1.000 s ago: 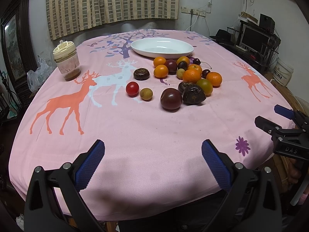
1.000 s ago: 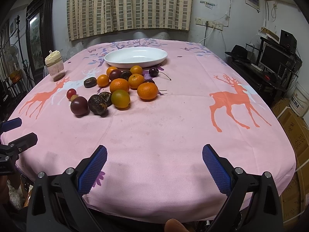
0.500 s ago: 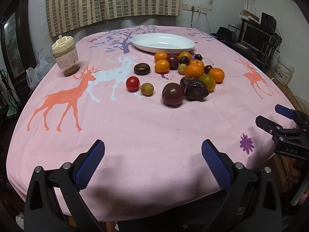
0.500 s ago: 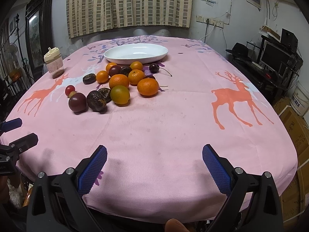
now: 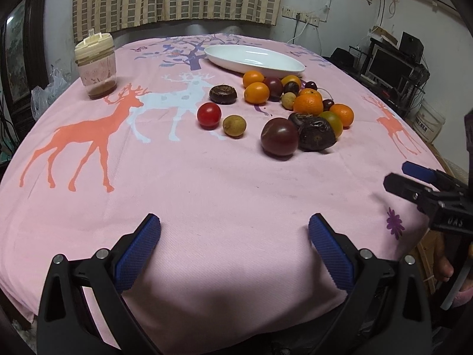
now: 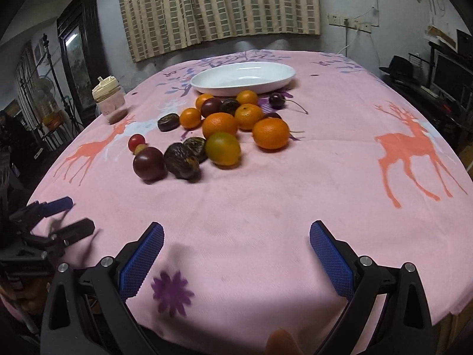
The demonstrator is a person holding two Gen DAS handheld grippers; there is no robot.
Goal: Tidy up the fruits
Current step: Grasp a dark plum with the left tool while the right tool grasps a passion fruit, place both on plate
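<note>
Pink tablecloth [image 5: 207, 183] bears fruits [image 5: 279, 136] (plate [image 5: 254, 59] behind).

Bare cloth [image 5: 236, 183] before fruit cluster [image 5: 295, 112].

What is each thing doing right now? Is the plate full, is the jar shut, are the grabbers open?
White plate: empty, no fruit in it.
Jar: lid on, upright, nearly empty.
Fruits: all loose on the tablecloth, beside the plate.
Left gripper: open, holding nothing.
Right gripper: open, holding nothing.
</note>
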